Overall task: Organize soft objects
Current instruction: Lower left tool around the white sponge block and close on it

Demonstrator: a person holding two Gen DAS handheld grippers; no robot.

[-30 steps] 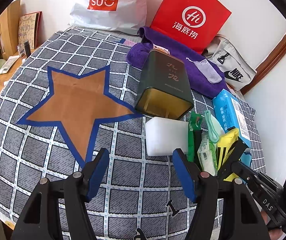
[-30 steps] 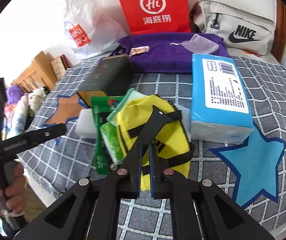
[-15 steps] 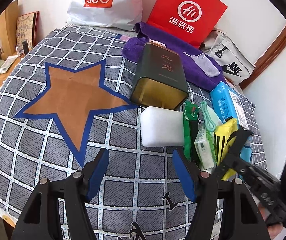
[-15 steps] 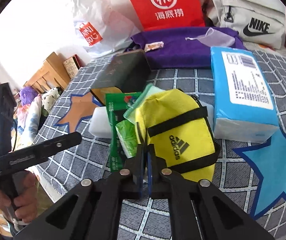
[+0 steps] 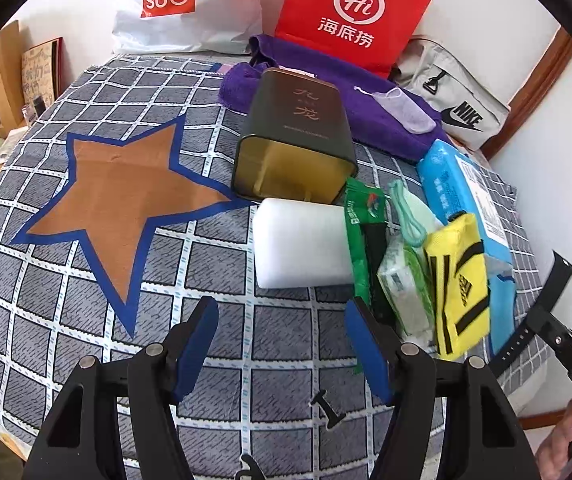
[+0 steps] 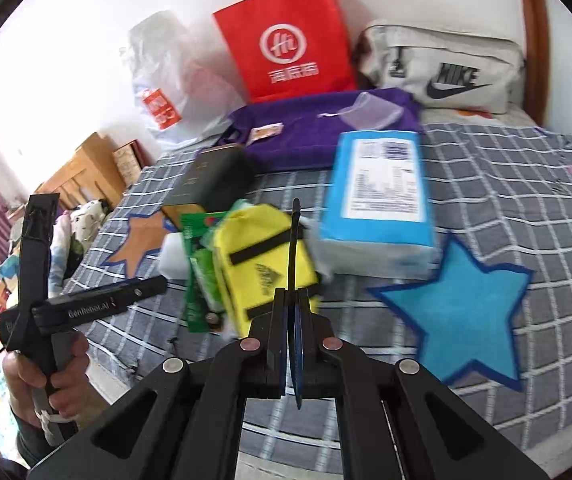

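Observation:
A yellow Adidas pouch [image 6: 259,268] with black straps lies in a row of soft packs on the checked bedcover [image 5: 85,300]. My right gripper [image 6: 293,294] is shut on a thin black strap [image 6: 295,240] of the pouch, which stands up edge-on between its jaws. In the left wrist view the pouch [image 5: 460,280] tilts up on its edge, with the right gripper [image 5: 534,328] beside it. The left gripper [image 5: 281,308] hovers open over bare cover, just short of a white foam block [image 5: 300,244]. Green tissue packs [image 5: 402,280] lie between the block and the pouch.
A dark tin [image 5: 298,140] lies on its side behind the block. A blue wipes pack [image 6: 380,192], a purple towel [image 6: 326,128], a red paper bag [image 6: 290,56], a white plastic bag [image 5: 185,4] and a grey Nike bag [image 6: 442,68] stand further back. Orange star [image 5: 121,196] left, blue star [image 6: 466,312] right.
My right gripper closed on the pouch's strap and drew back, and the pouch tipped up and shifted with it. The left gripper drifted slightly, still open.

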